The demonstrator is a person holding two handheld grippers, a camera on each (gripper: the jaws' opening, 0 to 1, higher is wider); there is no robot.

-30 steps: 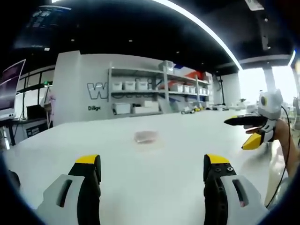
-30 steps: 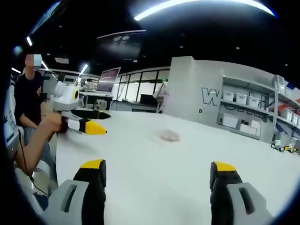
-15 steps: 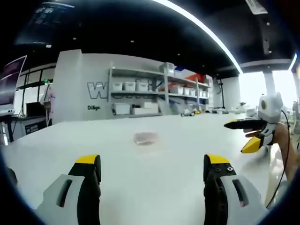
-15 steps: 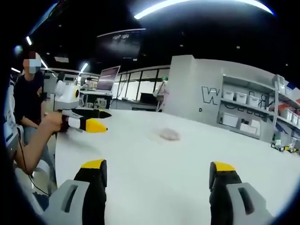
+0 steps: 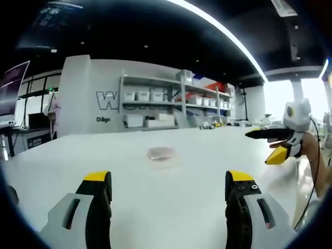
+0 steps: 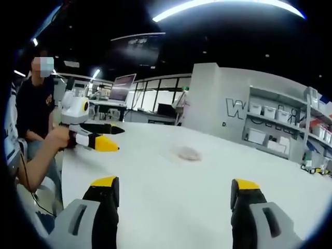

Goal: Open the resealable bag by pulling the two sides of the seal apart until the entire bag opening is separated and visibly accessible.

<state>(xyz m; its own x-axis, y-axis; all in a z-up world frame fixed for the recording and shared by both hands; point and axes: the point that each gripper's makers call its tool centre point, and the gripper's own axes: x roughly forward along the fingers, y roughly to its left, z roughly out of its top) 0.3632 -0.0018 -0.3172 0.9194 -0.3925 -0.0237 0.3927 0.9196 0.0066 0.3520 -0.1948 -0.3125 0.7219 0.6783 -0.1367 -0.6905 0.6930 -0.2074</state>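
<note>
Left gripper view: my left gripper (image 5: 166,193) has its jaws spread wide with nothing between them. The resealable bag (image 5: 161,153) lies flat on the white tabletop (image 5: 218,155), straight ahead of the gripper and slightly left of its centreline, well apart from the jaw tips. It reads as a small, pale, translucent patch, a little wider than deep from this side; I cannot tell which edge carries the seal. The right gripper (image 5: 274,144) enters from the right edge, held above the tabletop, jaws parted and empty, pointing inward toward the bag's side of the table.

Right gripper view: my right gripper (image 6: 174,194) is likewise fully open and holds nothing. The bag (image 6: 188,153) lies ahead and just right of the centreline, well apart from the jaws. The left gripper (image 6: 98,136) shows at the left, held in a hand (image 6: 58,137), jaws parted, tips aimed toward the bag.

Judgement: neither gripper is clearly the nearer; the bag lies roughly between the two lines of approach, so I would bring both forward and inward to converge on it, one on each side of the seal.
</note>
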